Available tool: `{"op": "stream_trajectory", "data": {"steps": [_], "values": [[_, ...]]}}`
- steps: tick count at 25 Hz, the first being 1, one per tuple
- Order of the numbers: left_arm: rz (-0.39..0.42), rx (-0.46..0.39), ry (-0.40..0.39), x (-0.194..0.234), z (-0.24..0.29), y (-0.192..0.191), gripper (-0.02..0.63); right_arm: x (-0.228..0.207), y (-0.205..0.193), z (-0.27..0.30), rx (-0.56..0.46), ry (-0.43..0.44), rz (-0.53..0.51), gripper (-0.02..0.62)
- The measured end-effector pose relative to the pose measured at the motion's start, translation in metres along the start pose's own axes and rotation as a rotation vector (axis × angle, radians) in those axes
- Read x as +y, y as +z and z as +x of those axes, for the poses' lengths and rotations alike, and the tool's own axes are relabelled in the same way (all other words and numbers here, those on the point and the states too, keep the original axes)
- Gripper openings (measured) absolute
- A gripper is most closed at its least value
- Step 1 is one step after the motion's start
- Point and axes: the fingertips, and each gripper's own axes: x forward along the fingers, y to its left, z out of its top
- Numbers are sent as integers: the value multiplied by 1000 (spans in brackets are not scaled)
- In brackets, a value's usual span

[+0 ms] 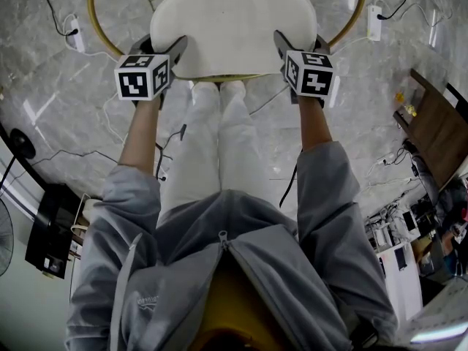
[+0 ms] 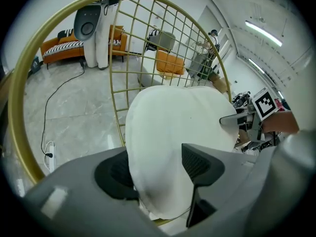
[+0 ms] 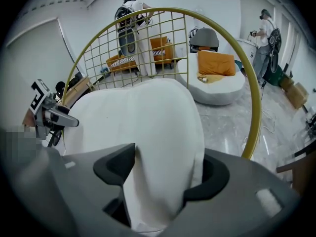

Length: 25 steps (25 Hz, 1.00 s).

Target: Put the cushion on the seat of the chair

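Basically, gold wire chair (image 3: 254, 118) w/ hoop back carried the cushion (image 1: 234, 24) flat on its seat: white, plump, rounded corners, smooth cover. Left gripper (image 2: 158, 169) & right gripper (image 3: 163, 172) stood released, jaws spread, cushion's near edge loose btwn each pair.

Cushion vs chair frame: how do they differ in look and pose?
The cushion is a white, solid, soft-looking pad. The chair frame is thin gold metal, an open hoop filled with a wire grid. The cushion lies roughly flat inside the hoop, while the chair frame's grid back rises upright behind it. Shared: both have rounded outlines.
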Motion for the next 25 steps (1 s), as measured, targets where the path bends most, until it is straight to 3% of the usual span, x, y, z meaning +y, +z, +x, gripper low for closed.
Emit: {"op": "stream_trajectory", "data": {"steps": [1, 3, 6, 8, 16, 17, 20, 21, 23, 25], "values": [[5, 5, 6, 0, 0, 0, 293, -3, 0, 0, -1, -26, 1, 317], [21, 5, 54, 3, -3, 0, 313, -12, 0, -2, -4, -97, 0, 432], [53, -27, 171, 15, -14, 6, 417, -22, 2, -10, -20, -181, -12, 491], [52, -47, 199, 18, -20, 8, 417, -25, 3, -15, -32, -194, -8, 495], [33, -78, 171, 10, -35, 1, 417, -22, 0, -30, -59, -187, 10, 487], [27, -85, 161, 7, -36, 1, 416, -19, 0, -32, -61, -176, 8, 454], [18, -92, 118, -5, -40, -1, 382, -7, 1, -41, -75, -133, 6, 247], [30, -92, 100, -11, -43, -1, 315, -3, 1, -44, -86, -122, 13, 165], [80, -102, 75, -24, -53, 2, 110, 4, 1, -54, -110, -109, 26, 33], [121, -125, 75, -35, -65, 7, 15, 12, 1, -65, -129, -88, 37, 0]]}}
